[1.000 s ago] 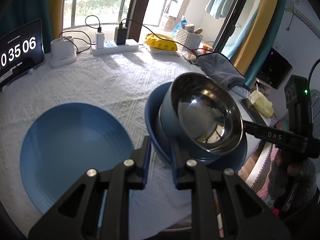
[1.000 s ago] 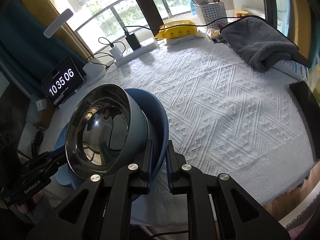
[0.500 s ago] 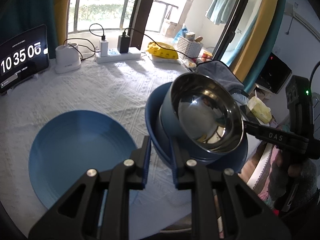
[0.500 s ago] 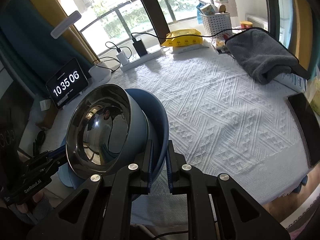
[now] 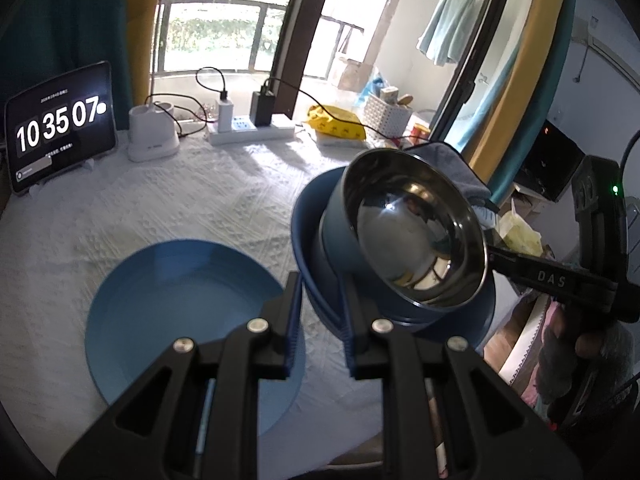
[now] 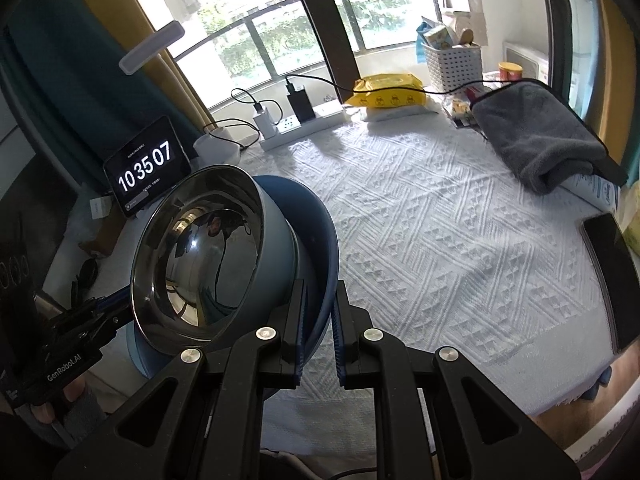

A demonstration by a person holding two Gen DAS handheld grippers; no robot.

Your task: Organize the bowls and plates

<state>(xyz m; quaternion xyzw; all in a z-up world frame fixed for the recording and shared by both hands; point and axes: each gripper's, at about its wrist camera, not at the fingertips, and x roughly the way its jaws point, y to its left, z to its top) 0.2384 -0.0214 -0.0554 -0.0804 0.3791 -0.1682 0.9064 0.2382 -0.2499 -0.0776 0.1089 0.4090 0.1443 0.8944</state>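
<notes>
Both-handed, the carry is shared: the left gripper (image 5: 318,312) is clamped narrow on the near rim of a deep dark-blue plastic plate (image 5: 308,236), and the right gripper (image 6: 319,316) pinches the opposite rim of that same plate, so each claw holds one edge and neither takes the whole load. Riding inside the plate is a blue-walled bowl with a polished steel lining (image 5: 416,232), tipped so its mouth faces toward the left hand's side; the two-sided grip looks meant to keep this stack from sliding off. In both wrist views the stack appears lifted clear of the white quilted tablecloth (image 6: 440,240), though its underside is hidden.

Just beside the left claw, a second, flat light-blue round plate (image 5: 168,312) lies on the cloth, apart from the held stack; it is probably where the stack belongs. Open cloth lies beyond that plate.

Room is tighter elsewhere. A folded grey towel (image 6: 536,140) and a black phone (image 6: 612,276) sit along the table's right edge, while a clock tablet (image 5: 60,128) and a white power strip (image 5: 252,128) line the far side. The near table edge runs close under both grippers.
</notes>
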